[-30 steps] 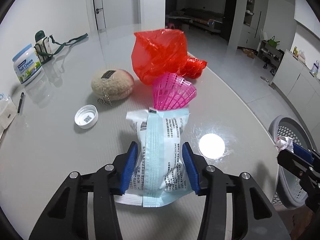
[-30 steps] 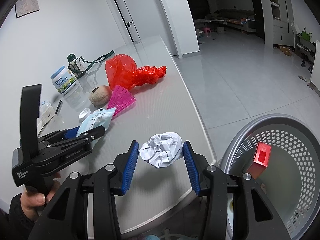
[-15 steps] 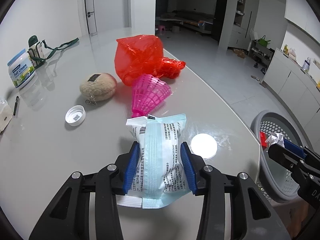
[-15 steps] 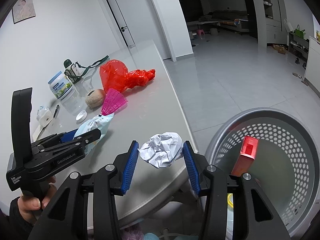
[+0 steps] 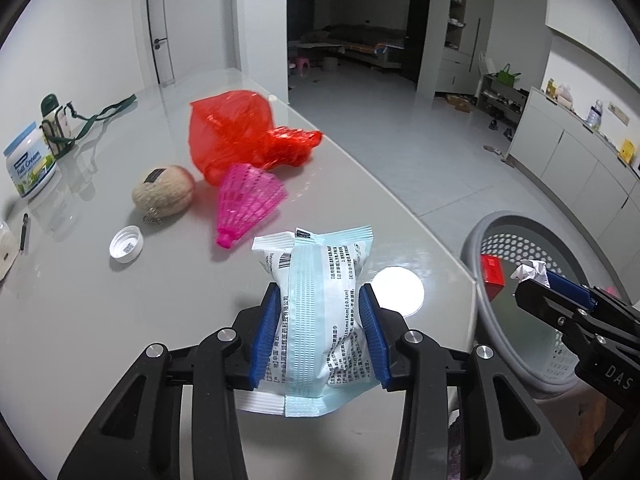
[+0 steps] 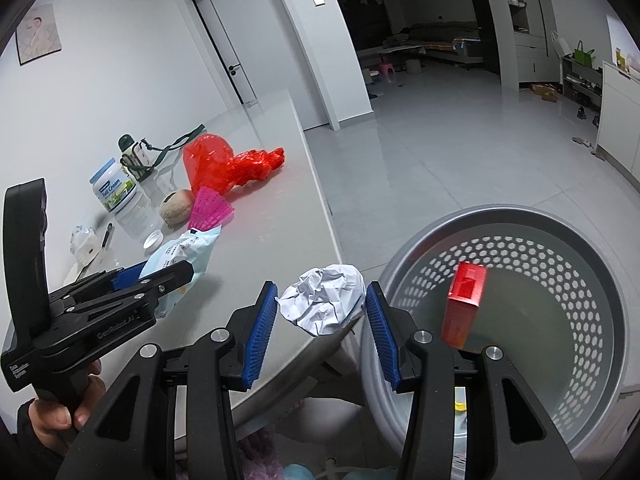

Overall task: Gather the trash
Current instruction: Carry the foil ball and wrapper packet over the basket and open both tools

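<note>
Both grippers carrying trash at the table's end, by the basket.
Left gripper (image 5: 319, 330) clamped on a blue-white packet (image 5: 320, 304), blue pads pressing its sides, held above the table (image 5: 100, 320). Right gripper (image 6: 321, 320) squeezes a paper ball (image 6: 323, 298) at the table's edge, just beside the grey basket (image 6: 600, 420). A red box (image 6: 464, 304) sits inside the basket. Red bag (image 5: 236, 132) and pink mesh (image 5: 246, 200) lie on the table.

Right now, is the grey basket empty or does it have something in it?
Not empty: a red box leans inside the basket. The crumpled paper is not yet dropped in.
</note>
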